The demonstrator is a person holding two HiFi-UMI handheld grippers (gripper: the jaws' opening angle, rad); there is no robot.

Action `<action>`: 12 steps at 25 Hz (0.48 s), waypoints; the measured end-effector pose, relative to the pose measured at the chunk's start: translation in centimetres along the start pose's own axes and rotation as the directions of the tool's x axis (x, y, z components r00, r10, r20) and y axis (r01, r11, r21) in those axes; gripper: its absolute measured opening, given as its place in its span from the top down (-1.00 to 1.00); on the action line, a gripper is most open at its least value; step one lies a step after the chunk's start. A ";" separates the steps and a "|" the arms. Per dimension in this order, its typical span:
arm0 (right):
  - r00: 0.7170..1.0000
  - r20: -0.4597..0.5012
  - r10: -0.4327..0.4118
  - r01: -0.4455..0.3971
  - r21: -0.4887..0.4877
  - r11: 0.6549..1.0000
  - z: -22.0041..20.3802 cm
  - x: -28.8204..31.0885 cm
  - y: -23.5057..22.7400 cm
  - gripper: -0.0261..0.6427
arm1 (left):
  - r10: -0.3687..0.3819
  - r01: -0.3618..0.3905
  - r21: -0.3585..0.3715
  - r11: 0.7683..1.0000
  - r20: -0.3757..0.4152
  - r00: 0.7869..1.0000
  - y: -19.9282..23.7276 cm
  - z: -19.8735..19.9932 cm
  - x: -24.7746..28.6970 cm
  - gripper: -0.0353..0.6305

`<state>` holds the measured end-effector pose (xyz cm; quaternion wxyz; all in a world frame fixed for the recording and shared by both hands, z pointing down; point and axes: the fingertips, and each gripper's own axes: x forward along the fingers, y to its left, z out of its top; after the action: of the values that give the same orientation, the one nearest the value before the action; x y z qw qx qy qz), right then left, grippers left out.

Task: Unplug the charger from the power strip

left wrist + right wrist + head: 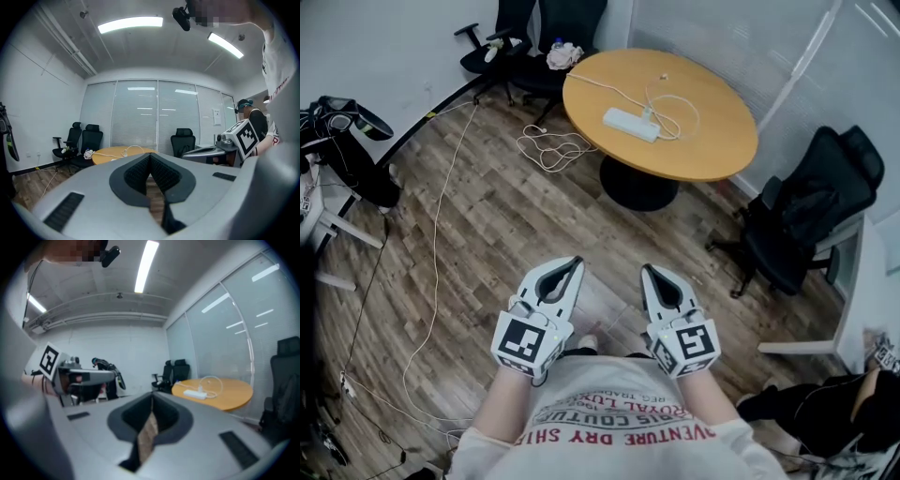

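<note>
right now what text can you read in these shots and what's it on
"VENTURE DRY": red print on the person's shirt, upside down in the head view, ends cut off.
"ROYAL": smaller line on that shirt; other lines too blurred.
Too small: the sheet on the glass wall.
Patterns, no words: cubes on the left gripper and right gripper.

Too small, or cut off
The charger (pixel 648 113) on the power strip (pixel 628 124) is too small to tell its shape; a person in black (pixel 825 412), lower right, is cut by the edge.
</note>
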<state>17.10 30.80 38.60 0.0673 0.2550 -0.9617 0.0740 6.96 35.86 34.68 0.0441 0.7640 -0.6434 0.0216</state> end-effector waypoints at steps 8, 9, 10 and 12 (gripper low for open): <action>1.000 -0.028 -0.004 0.004 0.010 1.000 -0.1 5.5 1.3 0.83 | 0.038 -0.039 -0.027 0.999 -0.030 0.999 6.5 -1.2 -0.2 0.79; 1.000 -0.030 -0.005 0.006 0.010 1.000 -0.1 6.1 1.1 0.83 | 0.035 -0.036 -0.030 0.999 -0.028 0.999 7.0 -1.5 0.1 0.80; 1.000 -0.030 -0.006 0.006 0.013 1.000 0.0 6.8 0.9 0.83 | 0.035 -0.036 -0.034 0.999 -0.028 0.999 7.6 -1.7 0.5 0.79; 1.000 -0.028 -0.003 0.003 0.016 1.000 0.2 8.3 0.4 0.83 | 0.040 -0.041 -0.041 0.998 -0.025 0.999 8.9 -1.6 1.3 0.79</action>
<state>9.73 27.16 39.75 0.0788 0.2560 -0.9597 0.0852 -1.54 33.20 36.80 0.0673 0.7494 -0.6584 0.0185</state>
